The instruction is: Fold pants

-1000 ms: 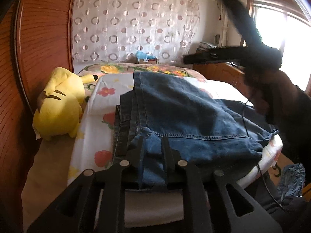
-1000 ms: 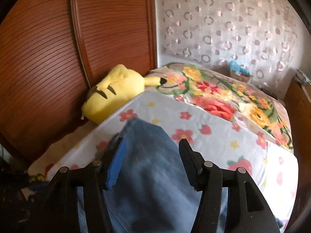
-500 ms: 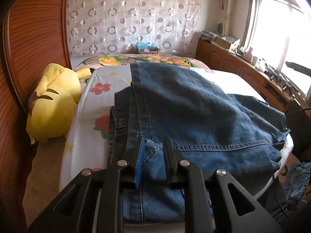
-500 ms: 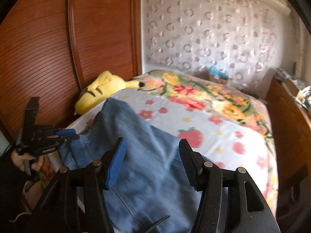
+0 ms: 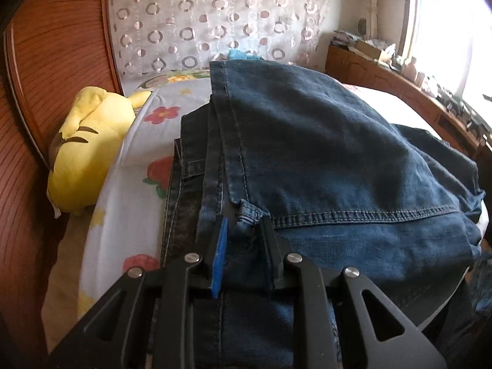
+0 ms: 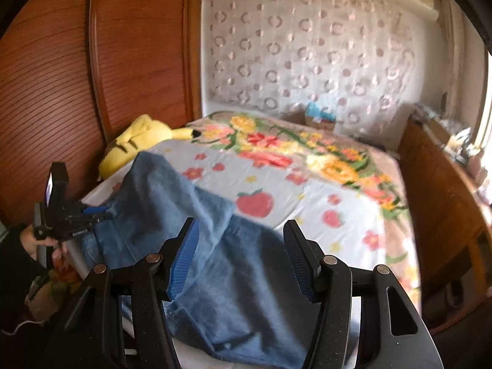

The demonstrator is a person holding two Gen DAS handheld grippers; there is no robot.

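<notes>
We see folded jeans (image 5: 323, 160) at the bed's (image 6: 307, 203) near left corner. Our left gripper (image 5: 243, 233) apparently pinches a seam; our right gripper (image 6: 240, 261) hovers, jaws spread. Denim looks heavy, floppy; grip thick hems.

Black gripper (image 6: 241, 252) frames, blue-padded jaws, silver screws.

Your work surface is a bed (image 6: 353, 224) spread with a white floral sheet (image 6: 307, 212). On it you have the folded blue jeans (image 5: 323, 160) near the front edge and a yellow plush toy (image 5: 86, 153) against the wooden wardrobe side.
</notes>
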